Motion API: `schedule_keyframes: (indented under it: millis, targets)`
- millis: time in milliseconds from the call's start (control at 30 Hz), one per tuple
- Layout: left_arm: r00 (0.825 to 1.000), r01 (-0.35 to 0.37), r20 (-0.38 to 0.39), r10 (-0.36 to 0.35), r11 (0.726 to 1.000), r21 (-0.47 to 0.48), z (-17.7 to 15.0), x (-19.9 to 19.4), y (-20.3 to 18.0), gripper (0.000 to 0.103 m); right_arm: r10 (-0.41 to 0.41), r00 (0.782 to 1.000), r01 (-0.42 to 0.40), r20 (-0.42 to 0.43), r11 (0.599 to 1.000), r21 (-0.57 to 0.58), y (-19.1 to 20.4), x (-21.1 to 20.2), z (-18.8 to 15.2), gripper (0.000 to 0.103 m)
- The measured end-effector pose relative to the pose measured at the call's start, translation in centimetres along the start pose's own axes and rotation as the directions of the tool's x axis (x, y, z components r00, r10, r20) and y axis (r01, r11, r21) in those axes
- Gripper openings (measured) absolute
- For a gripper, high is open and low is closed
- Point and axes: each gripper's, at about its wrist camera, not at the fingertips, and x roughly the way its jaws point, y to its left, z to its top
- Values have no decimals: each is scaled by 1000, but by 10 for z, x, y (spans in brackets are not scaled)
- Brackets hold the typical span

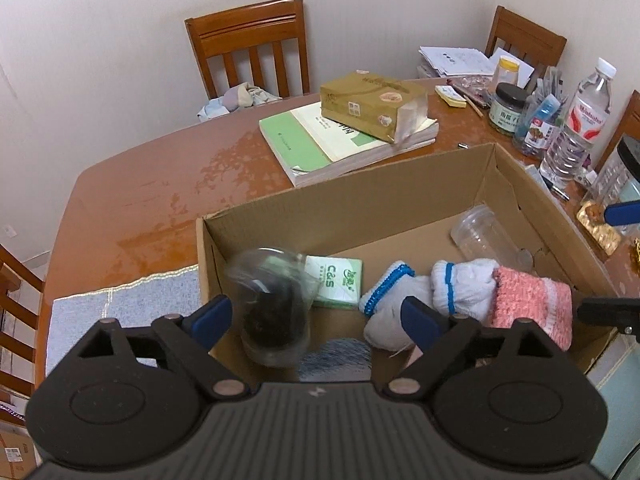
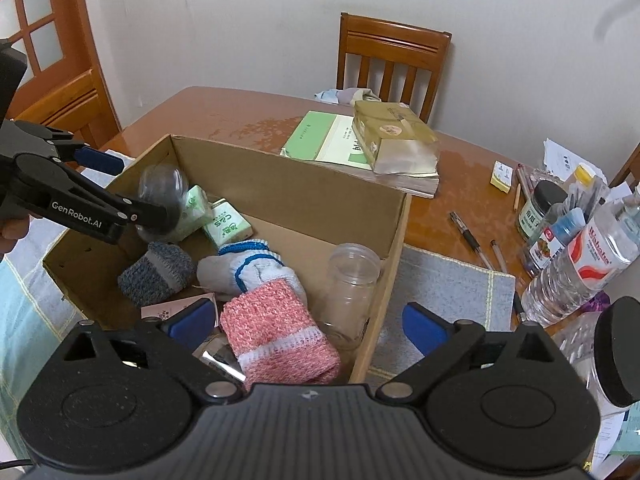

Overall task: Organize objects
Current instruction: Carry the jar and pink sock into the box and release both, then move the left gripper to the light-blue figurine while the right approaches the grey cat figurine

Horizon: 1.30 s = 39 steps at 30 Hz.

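Note:
An open cardboard box [image 1: 360, 188] [image 2: 296, 196] stands on the wooden table. Inside lie a green tissue pack [image 1: 335, 282] [image 2: 228, 226], white-and-blue gloves [image 1: 416, 296] [image 2: 248, 270], a pink knitted cloth [image 1: 532, 304] [image 2: 276, 332], a grey knitted cloth [image 2: 156, 272] and a clear empty jar [image 1: 486, 236] [image 2: 348, 284]. A clear jar with dark contents [image 1: 274, 304] [image 2: 162, 196], blurred, is in the box's left end between my left gripper's [image 1: 316, 316] wide-open fingers, not touching either. My right gripper [image 2: 316, 322] is open and empty over the box's near right corner.
Books with a yellow tissue pack [image 1: 376, 104] on top lie behind the box. Jars, a water bottle [image 1: 576, 124] [image 2: 584, 256], pens [image 2: 468, 236] and papers crowd the table's right side. A blue mat [image 2: 444, 284] lies under the box. Wooden chairs [image 1: 252, 44] stand around.

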Motion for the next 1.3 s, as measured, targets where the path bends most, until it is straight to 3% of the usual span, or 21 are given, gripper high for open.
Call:
schedule_keyframes:
  millis: [567, 1300]
  targets:
    - [1000, -6, 23, 7, 999, -41, -23, -35, -6, 94, 7, 1000, -7, 16, 1000, -3, 12, -17, -18, 103]
    - [997, -43, 65, 49, 995, -91, -94, -84, -30, 97, -7, 1000, 7, 19, 1000, -2, 41, -42, -82, 103]
